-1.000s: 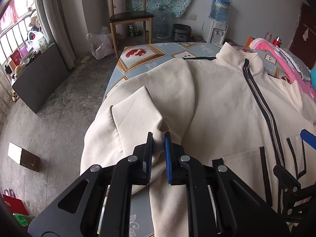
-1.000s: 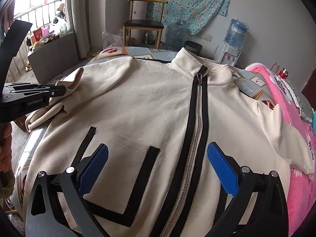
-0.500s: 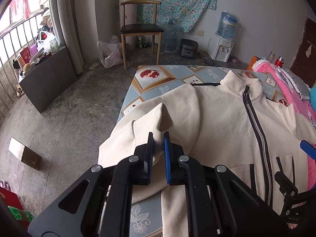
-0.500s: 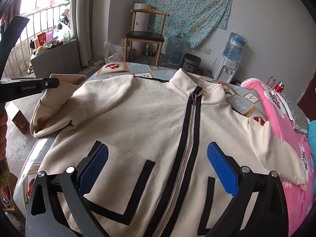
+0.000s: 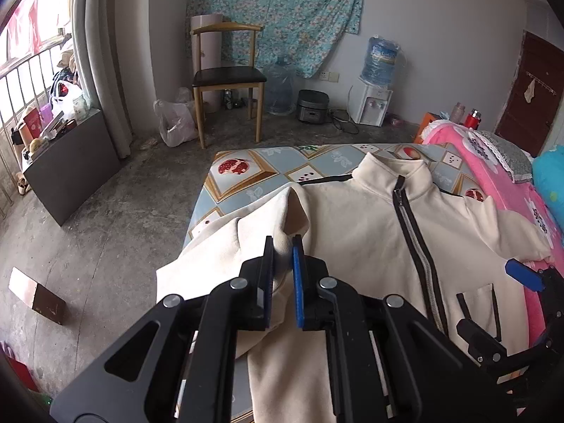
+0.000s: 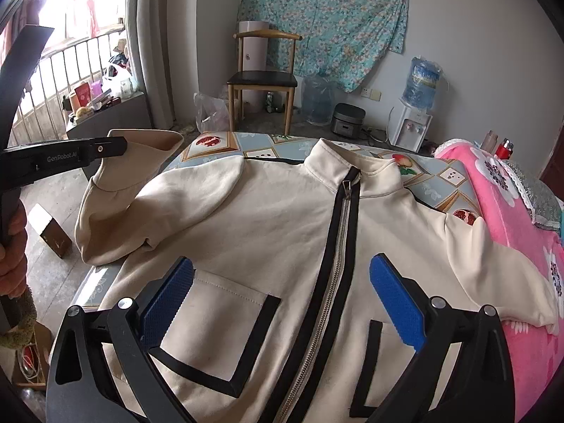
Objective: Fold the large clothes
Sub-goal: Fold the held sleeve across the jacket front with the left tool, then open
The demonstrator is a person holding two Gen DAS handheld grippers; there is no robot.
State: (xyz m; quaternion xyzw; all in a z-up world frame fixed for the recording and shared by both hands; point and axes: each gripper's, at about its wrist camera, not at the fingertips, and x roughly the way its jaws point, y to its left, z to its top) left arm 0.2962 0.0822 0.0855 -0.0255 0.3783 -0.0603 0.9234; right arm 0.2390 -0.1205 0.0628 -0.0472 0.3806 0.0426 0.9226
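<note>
Left wrist view shows my left gripper (image 5: 283,250) clamped on the cuff end of the sleeve (image 5: 282,218), with a small pinch of cream cloth between the blue pads. The jacket (image 6: 282,232) lies face up on the patterned table (image 5: 239,176), collar at the far end, zipper (image 6: 338,246) running toward me down the middle. From the right wrist view the sleeve is lifted clear of the table on the left side, the cloth below it sagging in a loose loop over the table's left edge.

My right gripper (image 6: 282,296) hangs over the near chest with its jaws wide apart, holding nothing, one pad above the pocket (image 6: 218,317) and the other right of the zipper.

My worries, as I judge them: the bite on the cuff looks shallow, so a quick swing across the body could pull it free and drop the sleeve off the edge. With nothing pinning the body, dragging the sleeve may also tug the shoulder and skew the whole jacket toward the left. The far right sleeve (image 6: 493,268) already rests against the pink blanket (image 6: 511,211), which could snag it later.
</note>
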